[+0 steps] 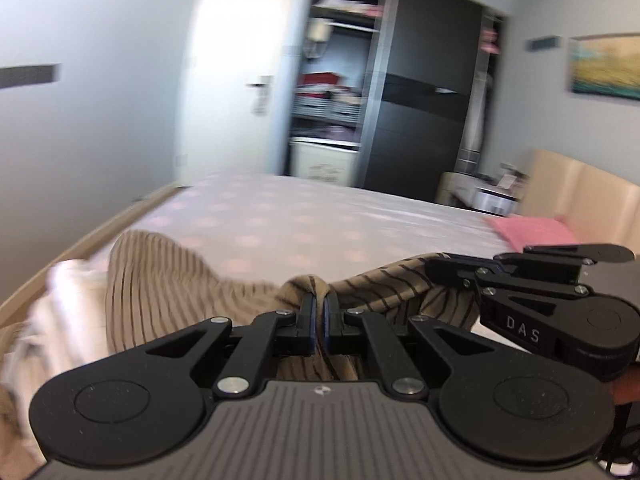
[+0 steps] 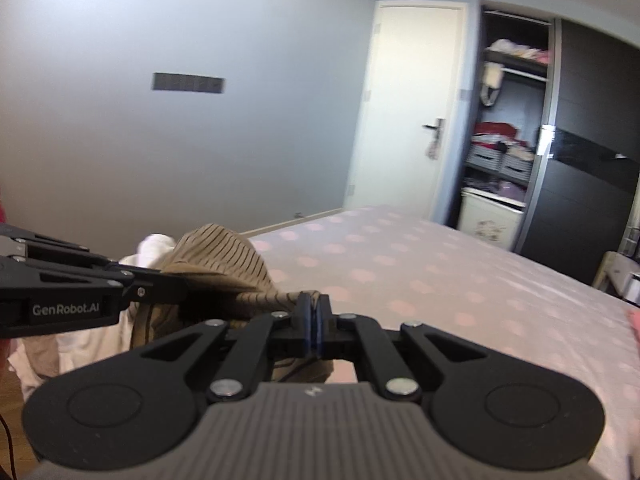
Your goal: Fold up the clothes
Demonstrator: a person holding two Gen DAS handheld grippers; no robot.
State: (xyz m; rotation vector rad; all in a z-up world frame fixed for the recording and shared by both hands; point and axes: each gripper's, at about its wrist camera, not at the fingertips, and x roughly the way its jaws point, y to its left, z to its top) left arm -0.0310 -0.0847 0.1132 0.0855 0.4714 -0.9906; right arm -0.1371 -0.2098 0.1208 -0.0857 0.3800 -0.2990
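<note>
Striped garment [image 1: 160, 280]: edge pinched in left tool [image 1: 319, 308] and right tool [image 2: 313, 312], both clamped on cloth; bulk hangs ahead-left over bed [image 1: 320, 224]; span runs tool-to-tool.

The left gripper [image 1: 319, 300] points slightly downward, its jaws pinched together on a fold of the striped beige garment [image 1: 168, 280]. The right gripper [image 2: 313, 306] sits close beside it at about the same height, tilted slightly down too, jaws likewise clamped on the cloth.
</note>
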